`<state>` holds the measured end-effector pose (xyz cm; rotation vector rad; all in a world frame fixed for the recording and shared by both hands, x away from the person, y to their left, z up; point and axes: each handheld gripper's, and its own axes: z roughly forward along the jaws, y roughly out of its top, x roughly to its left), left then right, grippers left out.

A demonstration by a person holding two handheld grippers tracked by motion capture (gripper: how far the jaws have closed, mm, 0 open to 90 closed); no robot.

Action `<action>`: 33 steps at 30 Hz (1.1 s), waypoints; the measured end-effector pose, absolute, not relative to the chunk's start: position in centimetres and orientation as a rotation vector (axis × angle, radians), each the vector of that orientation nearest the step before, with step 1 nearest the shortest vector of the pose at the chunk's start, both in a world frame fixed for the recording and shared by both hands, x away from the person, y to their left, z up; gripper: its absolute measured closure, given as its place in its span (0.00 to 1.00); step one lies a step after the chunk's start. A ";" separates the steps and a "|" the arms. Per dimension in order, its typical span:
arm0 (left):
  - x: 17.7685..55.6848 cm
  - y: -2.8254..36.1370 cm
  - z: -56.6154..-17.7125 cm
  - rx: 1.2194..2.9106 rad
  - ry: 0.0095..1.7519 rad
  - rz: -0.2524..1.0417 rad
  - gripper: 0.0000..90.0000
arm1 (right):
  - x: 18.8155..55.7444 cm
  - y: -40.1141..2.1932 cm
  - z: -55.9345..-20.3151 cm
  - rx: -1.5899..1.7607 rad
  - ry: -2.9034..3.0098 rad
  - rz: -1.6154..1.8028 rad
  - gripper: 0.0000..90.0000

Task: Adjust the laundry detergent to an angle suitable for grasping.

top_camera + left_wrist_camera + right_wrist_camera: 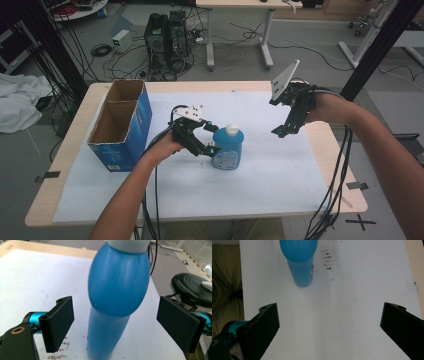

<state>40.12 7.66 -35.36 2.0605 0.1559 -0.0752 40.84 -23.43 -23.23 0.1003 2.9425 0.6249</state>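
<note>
Left claw (115,322) astride blue bottle (117,290), label unreadable

Table surroundings: carton, sheet, floor equipment.

A blue carton (121,127) stands open-topped at the left of the table (65,150), its brown interior split into two compartments. A white sheet (280,180) covers most of the tabletop, bearing brown specks (327,257) and a faint drawn outline (382,296). On the floor beyond the far edge: a black computer tower (167,42) amid loose cables, a small white box (121,40), and a desk (240,30) on white legs. White cloth (17,100) lies far left. A black stool (192,288) stands off the table's edge.
</note>
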 end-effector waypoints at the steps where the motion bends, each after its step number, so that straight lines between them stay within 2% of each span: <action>1: 40.1 7.7 -35.4 2.061 0.156 -0.075 0.16 | 40.8 -23.4 -23.2 0.100 2.943 0.625 0.01; 5: 40.0 8.6 -34.5 2.036 0.173 -0.050 0.16 | 40.8 -23.5 -23.2 0.097 2.941 0.628 0.01; 11: 39.8 9.9 -33.0 2.085 0.241 -0.001 0.16 | 40.8 -23.8 -23.2 0.104 2.937 0.638 0.01; 12: 40.1 10.6 -32.5 2.133 0.253 0.047 0.16 | 40.8 -23.8 -23.2 0.101 2.940 0.637 0.01; 18: 40.5 11.6 -31.0 2.199 0.354 0.081 0.16 | 40.9 -24.1 -23.4 0.104 2.938 0.643 0.01; 28: 42.1 12.1 -28.5 2.321 0.544 0.048 0.16 | 41.3 -24.0 -23.7 0.096 2.945 0.647 0.01; 33: 42.4 12.1 -27.3 2.436 0.500 0.058 0.16 | 41.5 -23.7 -23.8 0.083 2.950 0.649 0.01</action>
